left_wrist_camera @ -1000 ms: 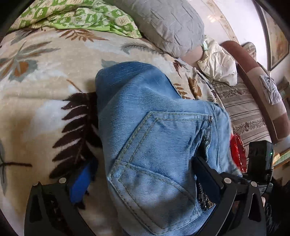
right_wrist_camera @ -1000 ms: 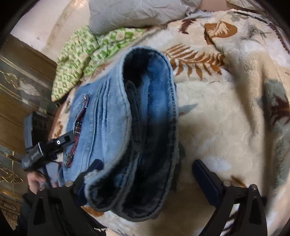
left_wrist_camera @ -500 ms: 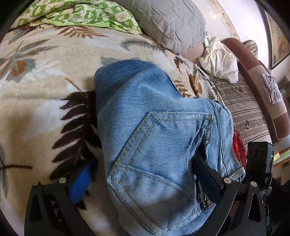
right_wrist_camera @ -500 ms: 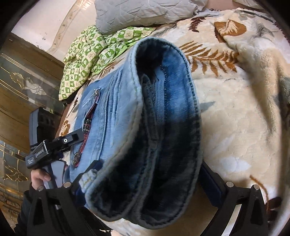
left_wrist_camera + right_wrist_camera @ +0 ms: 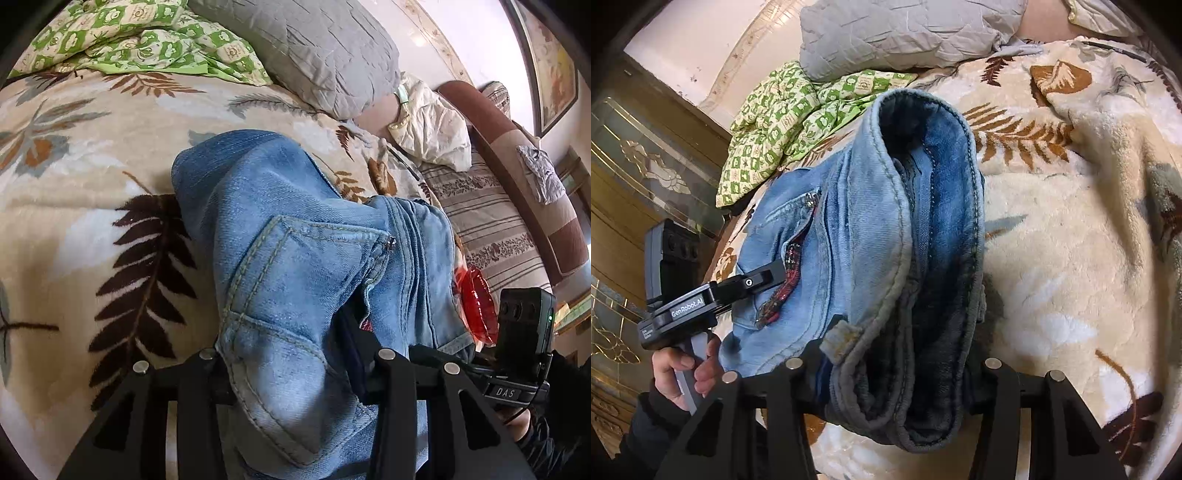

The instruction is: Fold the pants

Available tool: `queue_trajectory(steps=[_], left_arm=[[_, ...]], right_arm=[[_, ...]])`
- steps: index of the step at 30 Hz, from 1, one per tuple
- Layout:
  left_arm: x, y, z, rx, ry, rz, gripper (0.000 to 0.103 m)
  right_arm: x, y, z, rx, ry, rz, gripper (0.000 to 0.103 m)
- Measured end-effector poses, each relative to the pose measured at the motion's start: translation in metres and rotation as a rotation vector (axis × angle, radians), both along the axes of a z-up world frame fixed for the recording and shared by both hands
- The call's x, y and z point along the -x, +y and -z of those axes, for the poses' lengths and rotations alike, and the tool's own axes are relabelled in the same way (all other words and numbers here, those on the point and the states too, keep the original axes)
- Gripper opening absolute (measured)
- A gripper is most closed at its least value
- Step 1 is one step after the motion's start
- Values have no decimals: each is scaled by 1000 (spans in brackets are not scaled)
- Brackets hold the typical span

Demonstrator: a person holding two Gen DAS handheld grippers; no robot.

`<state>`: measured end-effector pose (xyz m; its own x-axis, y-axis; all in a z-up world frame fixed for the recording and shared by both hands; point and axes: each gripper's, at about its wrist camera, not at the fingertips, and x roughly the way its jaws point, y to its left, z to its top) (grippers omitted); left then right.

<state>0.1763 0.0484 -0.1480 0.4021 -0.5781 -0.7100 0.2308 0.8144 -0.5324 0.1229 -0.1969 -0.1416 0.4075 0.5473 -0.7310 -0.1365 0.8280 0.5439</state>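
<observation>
Both grippers, left [image 5: 291,373] and right [image 5: 894,369], squeeze the folded jeans [image 5: 295,266], which stretch straight away from them over the blanket [image 5: 92,192].

Folded light-blue jeans [image 5: 295,266], back pocket up, on floral blanket.

The left gripper [image 5: 291,365] has its two black fingers drawn in close, clamped on a thick bunch of cloth near the bottom of its own view. The right gripper [image 5: 894,369] is likewise pinched tight, though its fingertips are mostly buried. In the right wrist view, a bare hand [image 5: 683,369] grips the left tool's handle.
</observation>
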Motion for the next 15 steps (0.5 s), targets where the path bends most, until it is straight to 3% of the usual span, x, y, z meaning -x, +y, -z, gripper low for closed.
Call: queue_trajectory(steps=[7,8,11,15], left_arm=[[6,-5,-5,-40,-37,-30,44],[8,-5,-11,-32,-55,-30,36],[18,-8,-38,-21,-145,-6,26],[23,-11,-61,-42,-189,16,25]], right_arm=[[4,0,1,0,-19,21,52],[5,-3,-1,-14,-11,29,50],[7,-11,-20,-46,-53,28,41],[13,-9,-40,-21,-113,16,40]])
